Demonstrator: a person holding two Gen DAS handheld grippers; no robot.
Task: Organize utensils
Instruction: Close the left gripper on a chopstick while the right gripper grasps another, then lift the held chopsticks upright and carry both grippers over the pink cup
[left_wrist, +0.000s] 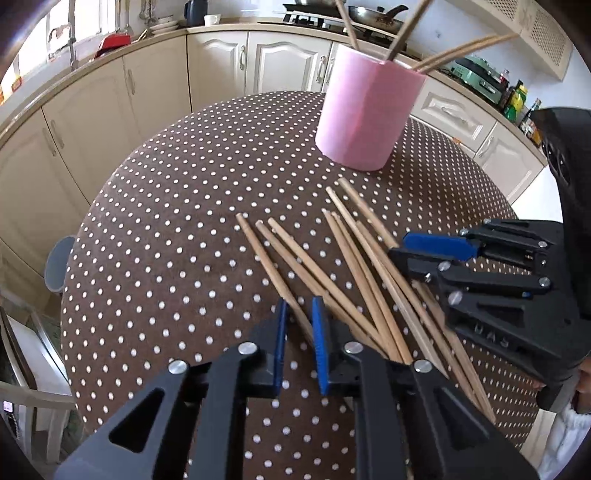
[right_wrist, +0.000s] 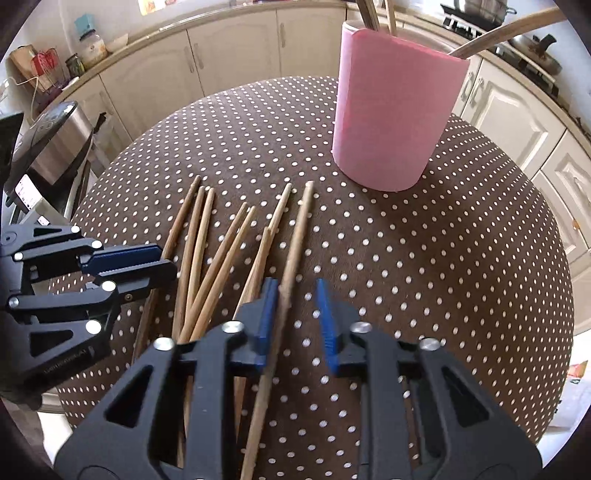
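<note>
A pink cup (left_wrist: 365, 122) stands upright on the far part of a round table (left_wrist: 166, 240) covered in brown cloth with white dots, and a few chopsticks (left_wrist: 461, 50) lean out of its mouth at different angles. On the near side of the cup, apart from it, a loose bunch of wooden chopsticks (left_wrist: 354, 266) lies flat on the cloth, fanned and partly crossing, with the tips toward the cup spread out and the near ends bunched together. Both tongs are down over this bunch, pointing toward the cup. The left gripper (left_wrist: 299, 306) is at the side of the fan farthest left of the cup. Its blue pads (left_wrist: 281, 332) stand a little apart, and the outermost stick (left_wrist: 264, 258) runs into the gap between them. The gap is wider than the stick, so nothing looks pinched. The right gripper (right_wrist: 297, 291) is at the side of the fan nearest below the cup. Its pads (right_wrist: 264, 314) are spread wider, and one long stick (right_wrist: 295, 240) passes between them, close against one pad and clear of the other, lying on the cloth and not clamped. Each wrist view shows the other tool from the side, low over the sticks. Behind the cup, cream cabinets run around the room under a counter.
</note>
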